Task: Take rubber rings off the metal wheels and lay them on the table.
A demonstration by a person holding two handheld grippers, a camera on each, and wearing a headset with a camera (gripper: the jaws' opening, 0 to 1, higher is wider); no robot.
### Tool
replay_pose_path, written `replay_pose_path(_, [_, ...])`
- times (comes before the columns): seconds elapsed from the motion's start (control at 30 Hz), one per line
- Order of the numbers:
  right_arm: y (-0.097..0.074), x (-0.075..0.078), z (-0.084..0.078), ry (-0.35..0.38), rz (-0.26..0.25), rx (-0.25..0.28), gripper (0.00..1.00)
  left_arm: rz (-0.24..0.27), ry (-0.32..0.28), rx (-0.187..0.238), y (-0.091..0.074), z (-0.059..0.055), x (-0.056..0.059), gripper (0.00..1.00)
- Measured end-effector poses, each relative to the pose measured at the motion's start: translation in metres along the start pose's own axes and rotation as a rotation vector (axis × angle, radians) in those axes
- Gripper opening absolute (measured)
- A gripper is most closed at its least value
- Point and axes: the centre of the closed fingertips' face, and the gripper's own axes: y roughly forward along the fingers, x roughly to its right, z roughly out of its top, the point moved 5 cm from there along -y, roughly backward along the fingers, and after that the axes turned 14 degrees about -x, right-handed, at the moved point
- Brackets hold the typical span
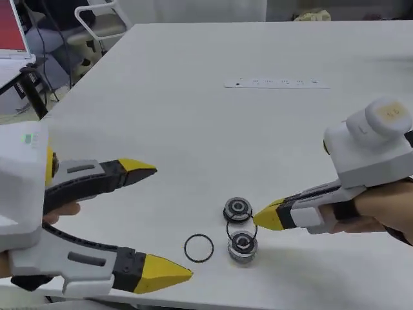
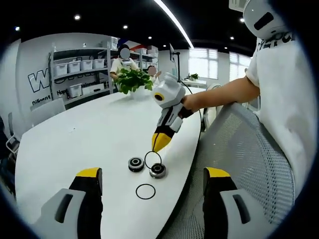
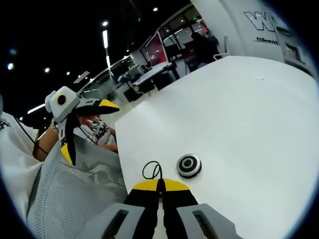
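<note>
Left tongs point(image 1: 161, 223) spread wide over the near-left edge of the white table point(image 1: 193, 116), right tongs point(image 1: 259, 216) pinched shut on a rubber ring point(image 1: 241, 230), two metal wheels just left of their tip, far wheel point(image 1: 237, 208), near wheel point(image 1: 242, 245), second ring point(image 1: 199, 248) lying flat left of the near wheel.

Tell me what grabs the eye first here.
The right gripper, jaws shut, pinches a black rubber ring between the far metal wheel and the near metal wheel by the white table's front edge. A second ring lies flat beside them, and the left gripper hovers wide open.
</note>
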Motion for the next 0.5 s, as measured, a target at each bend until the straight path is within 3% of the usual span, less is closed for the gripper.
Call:
replay_pose_path(0.27, [-0.010, 0.002, 0.007, 0.011, -0.008, 0.054, 0.00, -0.006, -0.031, -0.014, 0.004, -0.012, 0.009, 0.81])
replay_pose_path(0.5, [-0.016, 0.000, 0.014, 0.013, -0.010, 0.104, 0.00, 0.028, -0.066, -0.010, 0.006, -0.016, 0.001, 0.82])
